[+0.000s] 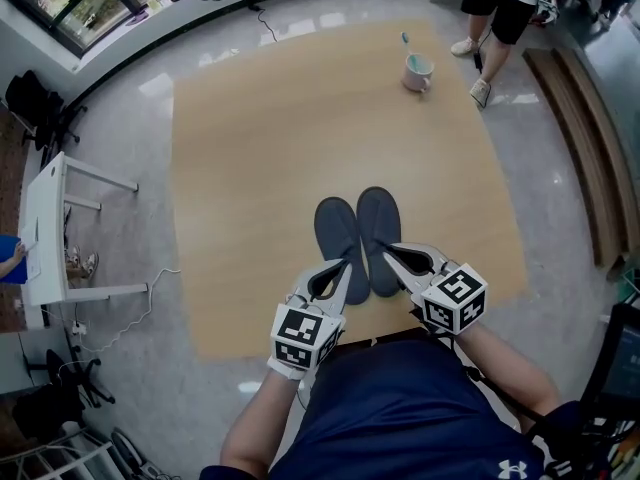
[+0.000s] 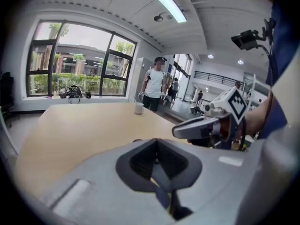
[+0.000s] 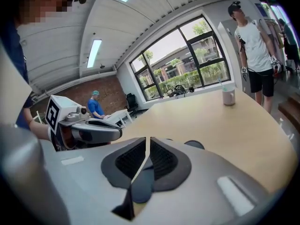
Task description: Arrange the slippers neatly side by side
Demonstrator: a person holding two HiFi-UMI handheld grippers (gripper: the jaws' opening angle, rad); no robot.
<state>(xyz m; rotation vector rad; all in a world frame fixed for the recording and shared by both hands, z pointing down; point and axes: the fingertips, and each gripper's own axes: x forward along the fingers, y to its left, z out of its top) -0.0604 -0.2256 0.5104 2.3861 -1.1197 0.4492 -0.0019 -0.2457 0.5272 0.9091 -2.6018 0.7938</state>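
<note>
Both tongs hang side by side over the near edge of a tan mat (image 1: 250,168) on the floor, just in front of the holder's dark blue shirt (image 1: 400,408). The left tongs (image 1: 347,266) are clenched tight on nothing. The right tongs (image 1: 385,250) are barely parted, with a thin slit of light between the pads and nothing in it. From above, their tips lie over the heels of the two slippers, the left tongs over the left slipper (image 1: 336,230) and the right tongs over the right slipper (image 1: 380,228).

Left of the left tongs, off the mat, a white cable (image 1: 135,313) trails over the grey floor towards a white table (image 1: 45,218). Ahead of the tongs the mat runs on past the toes to a pale cup (image 1: 417,71) with a stick standing in it, well ahead and a little right. Just beyond the cup a person (image 1: 500,8) in a white top and black shorts stands off the mat. Right of the right tongs, long wooden planks (image 1: 580,138) lie along the floor. Farthest off is a big dark-framed window (image 2: 79,60).

The slippers lie flat, their inner sides touching. Heels face the tongs and toes point straight away, with the long axes close to parallel. The right toe reaches slightly farther. Both are plain dark grey-blue with rounded toes.
</note>
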